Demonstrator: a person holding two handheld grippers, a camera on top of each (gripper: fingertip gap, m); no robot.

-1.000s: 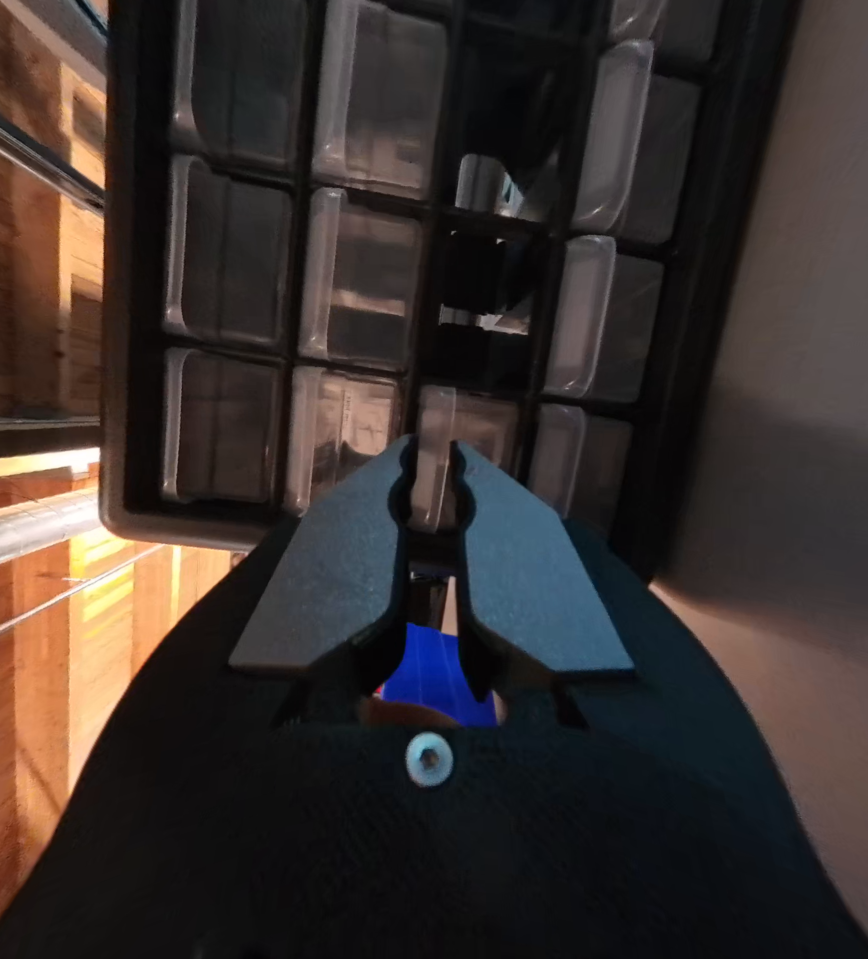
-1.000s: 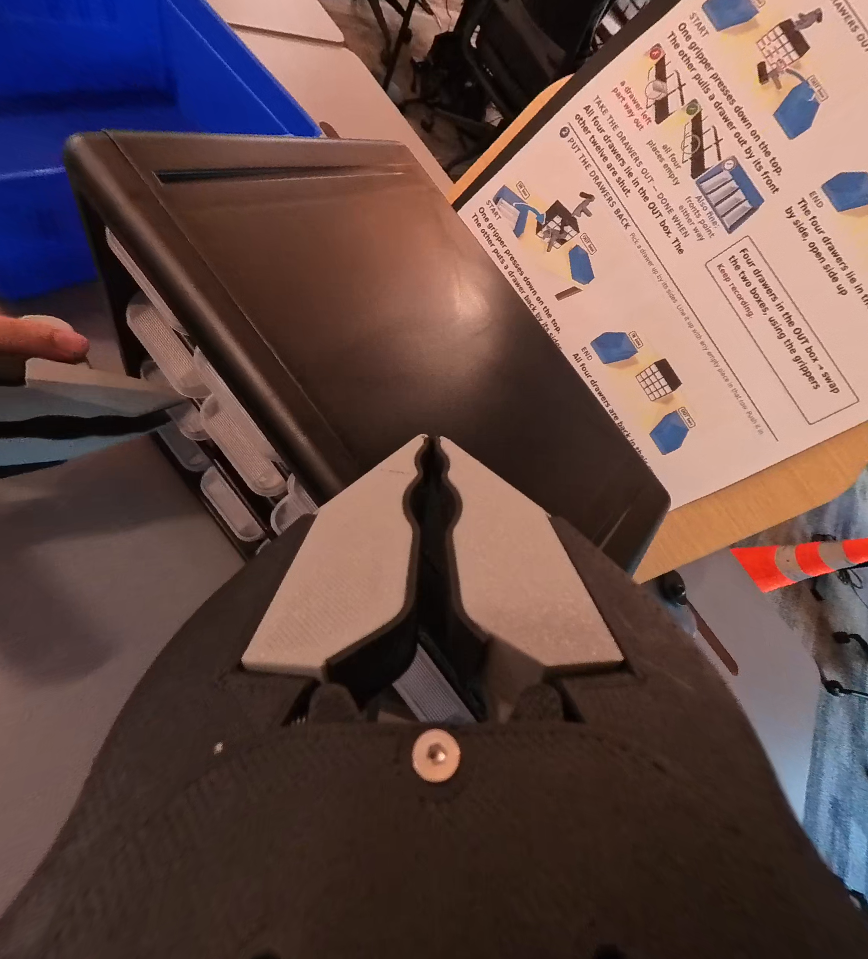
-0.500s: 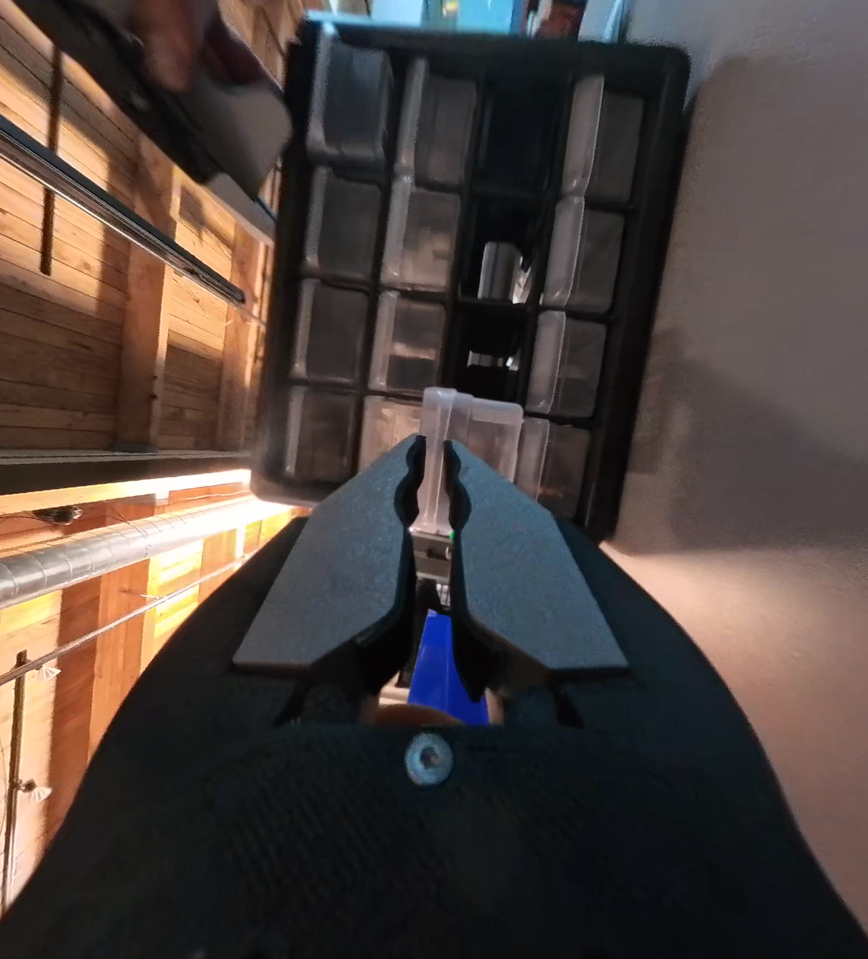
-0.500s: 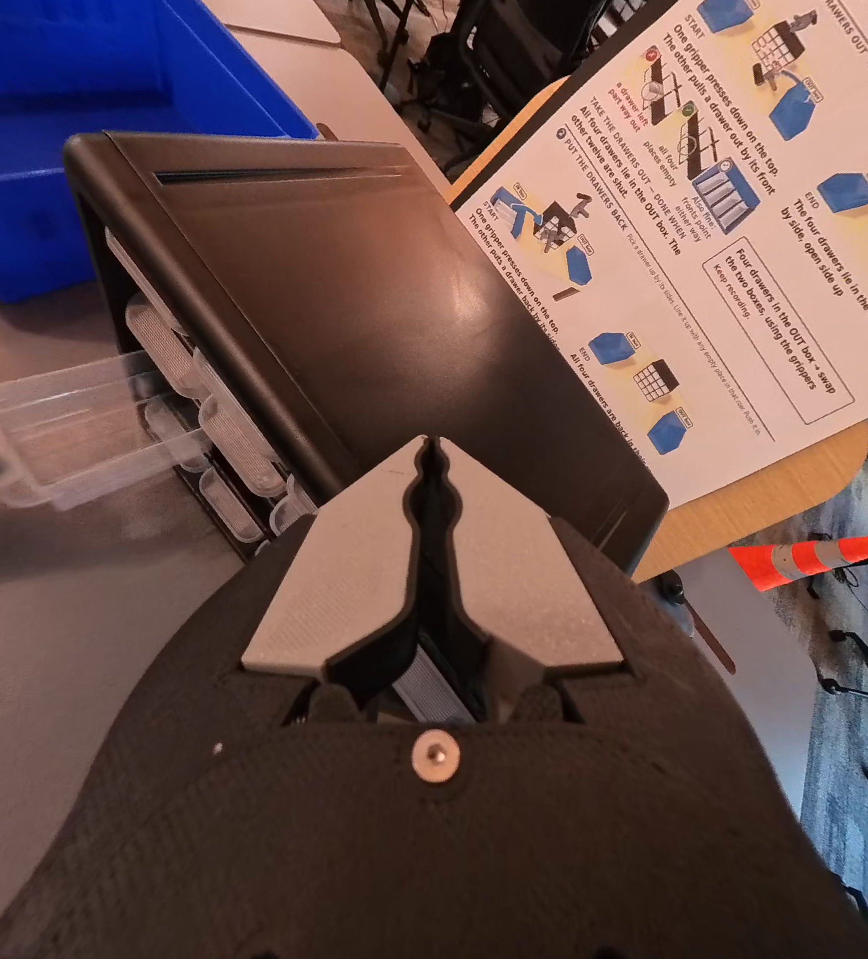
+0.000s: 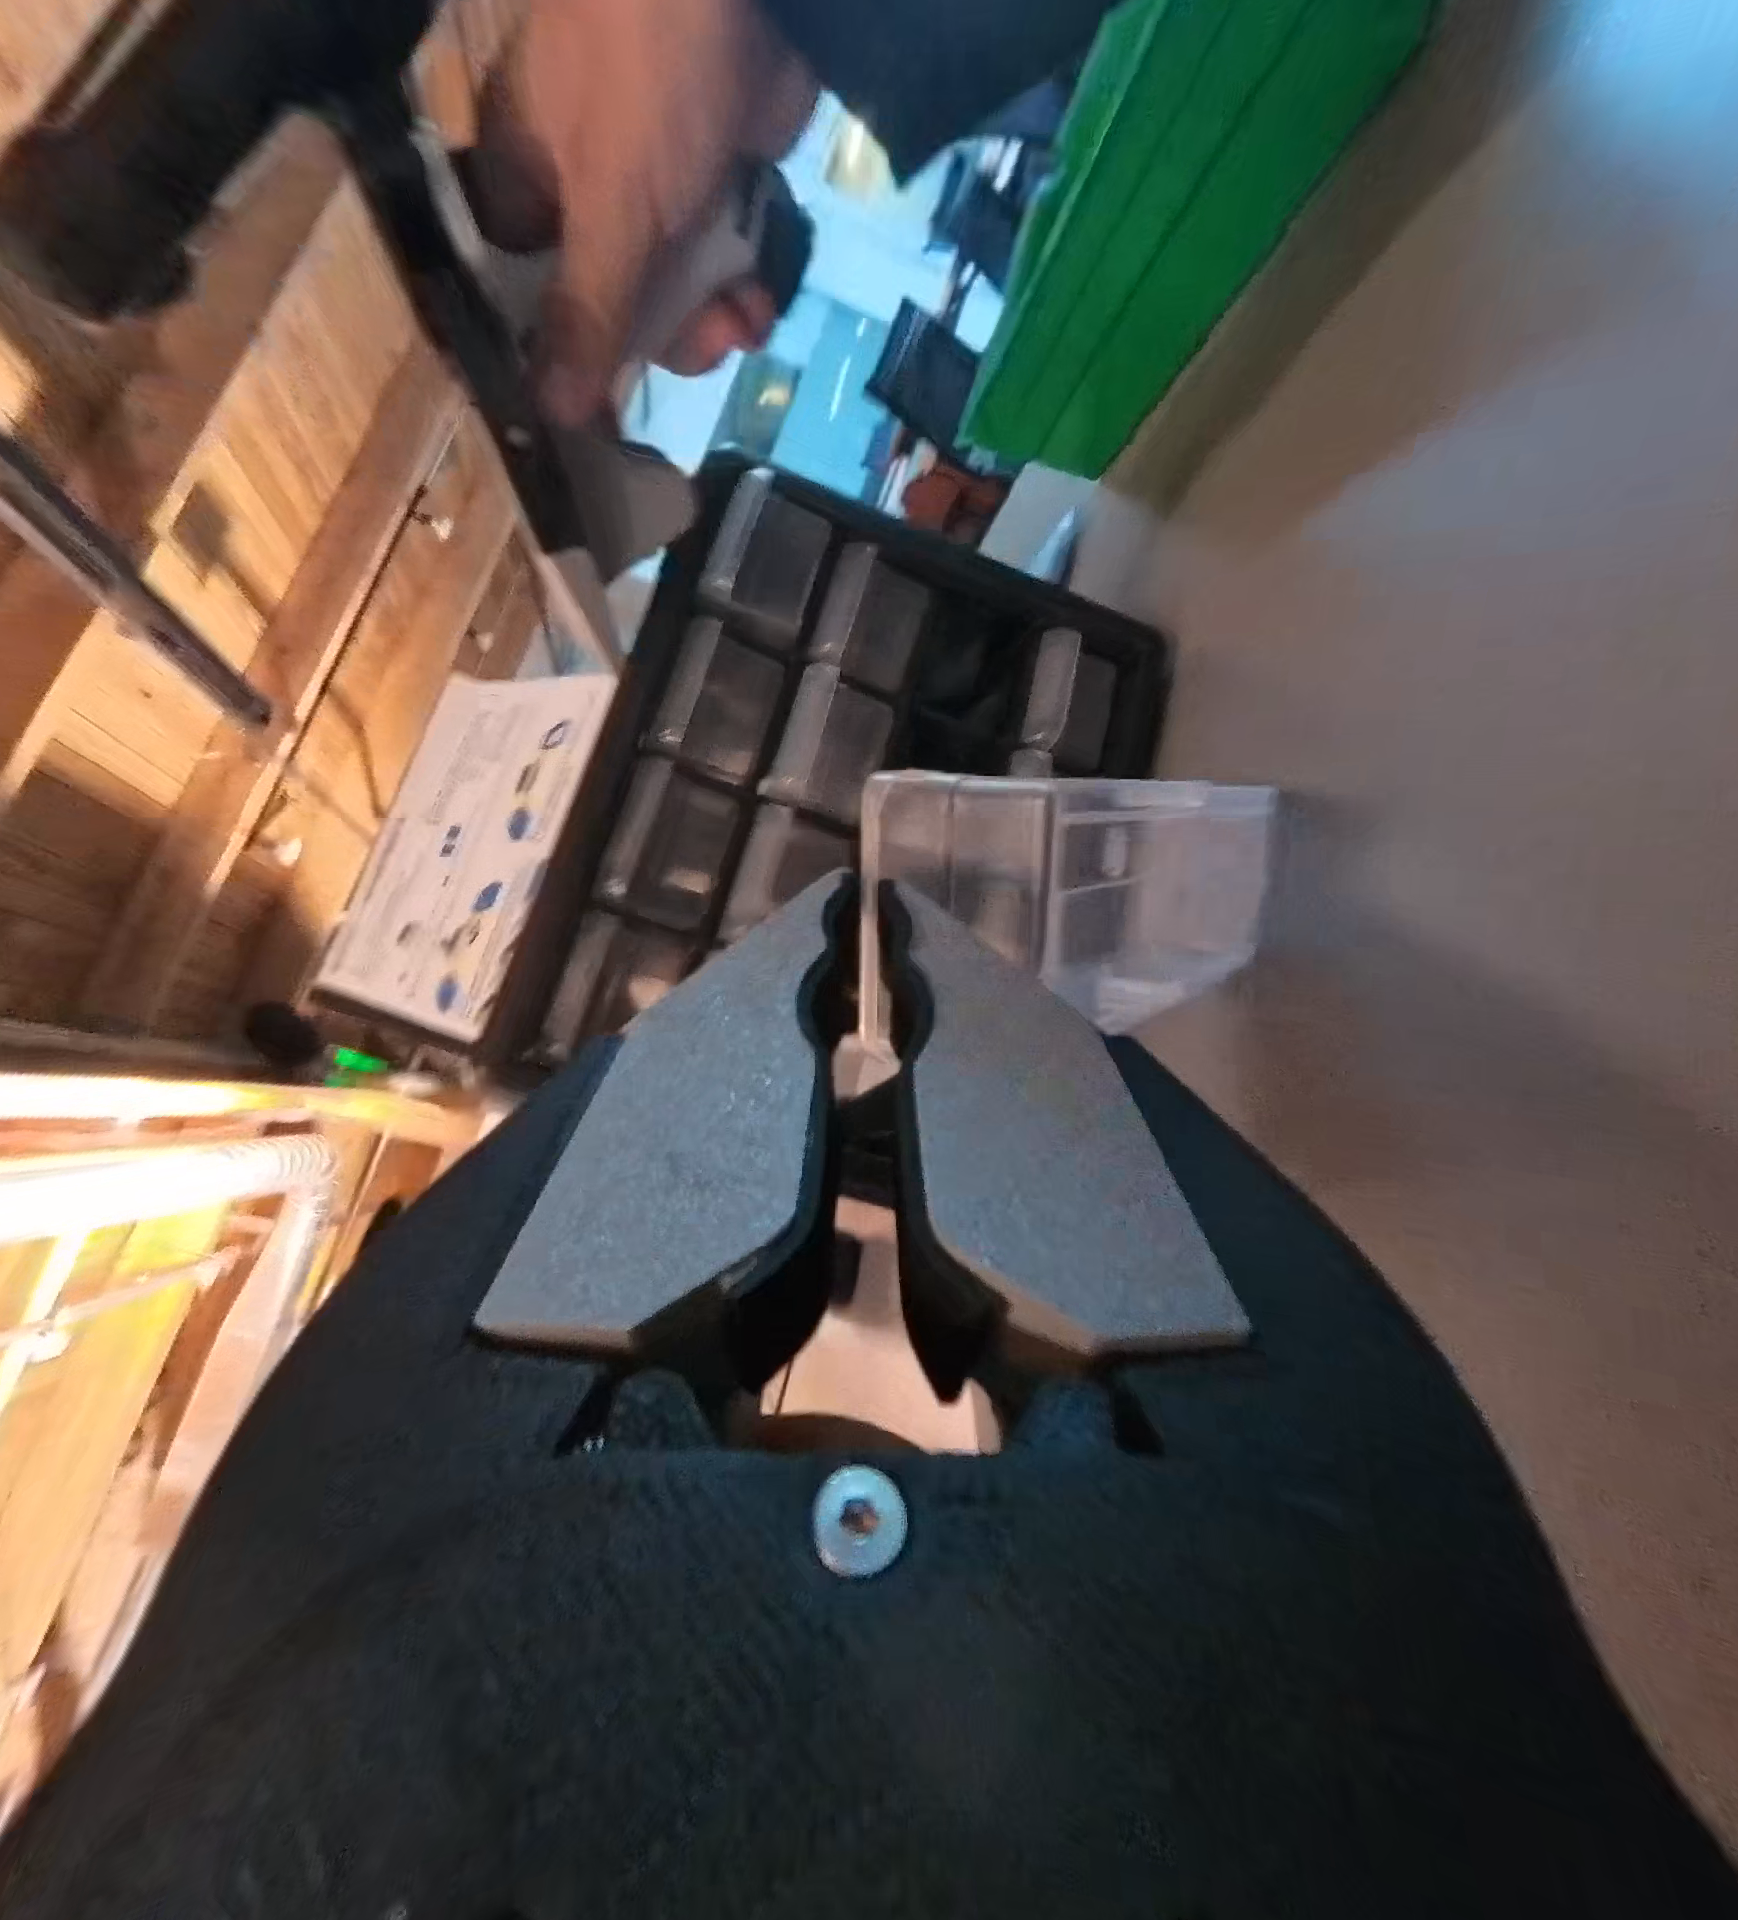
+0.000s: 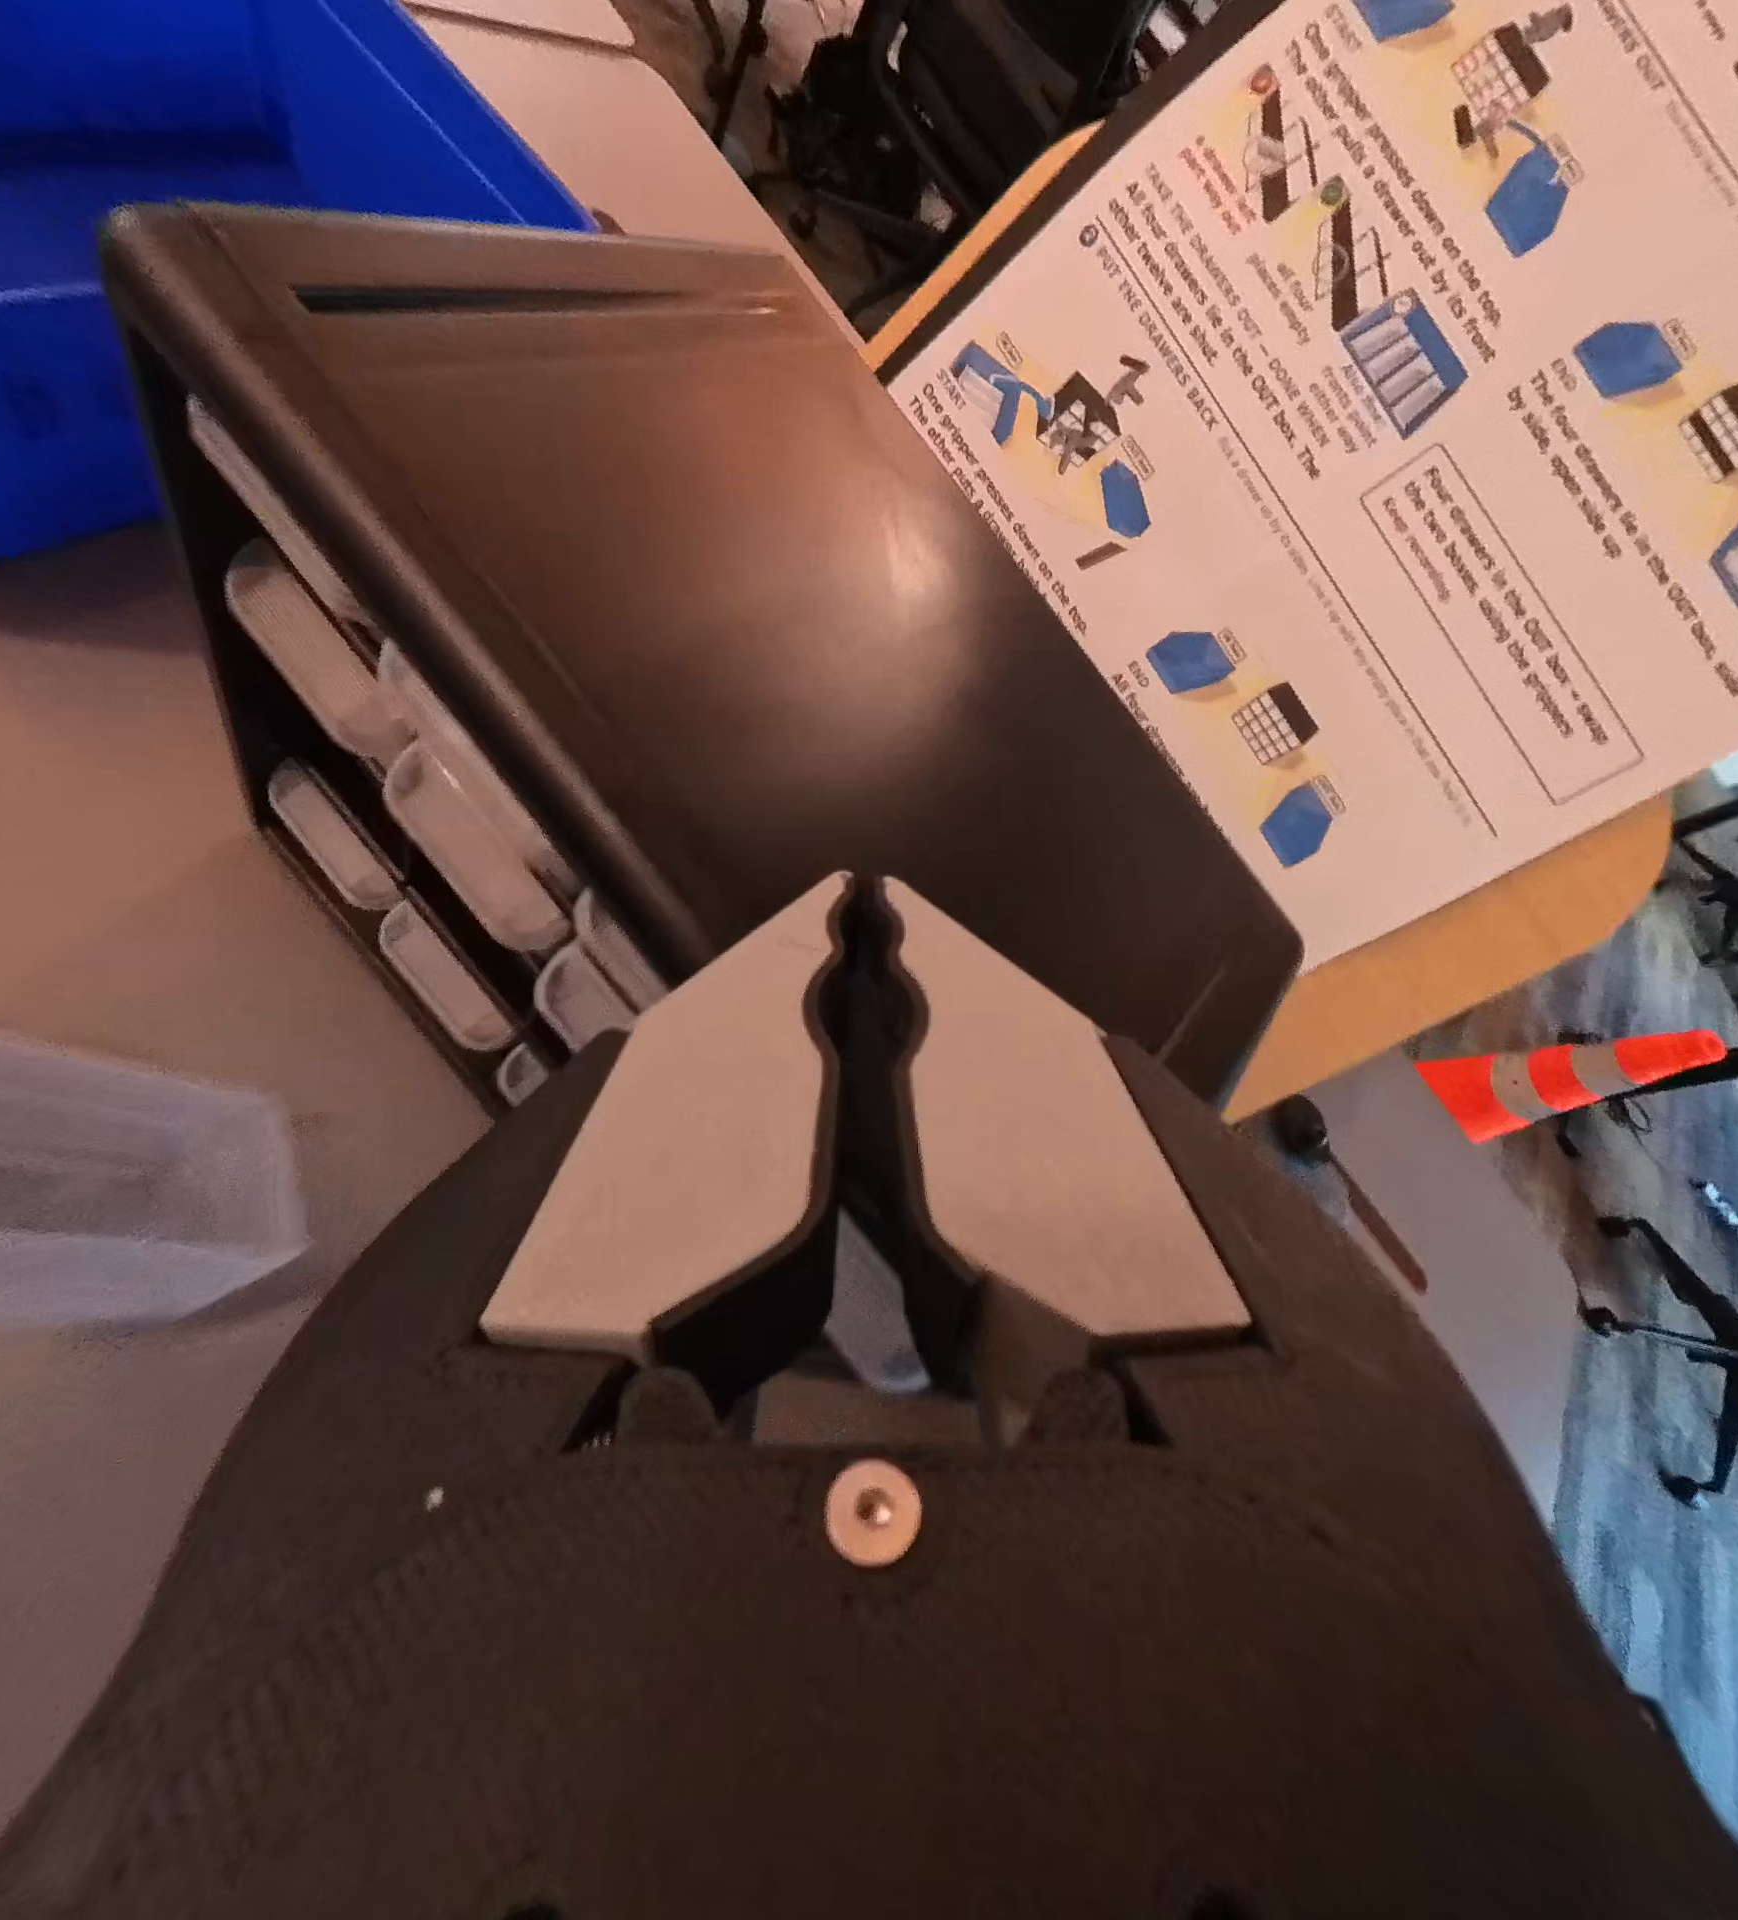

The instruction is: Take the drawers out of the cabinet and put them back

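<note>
L gripper (image 5: 870, 914) fingers clamped on front lip of clear drawer (image 5: 1062, 894), fully out of cabinet (image 5: 886, 665) & held above desk (image 5: 1467, 727); R gripper (image 6: 865, 904) fingers closed empty, over cabinet top; I'd keep drawer level, carry slow to blue bin (image 6: 65, 260).

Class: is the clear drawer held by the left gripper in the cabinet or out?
Out: the drawer hangs clear of the cabinet, pinched in the left gripper.
</note>
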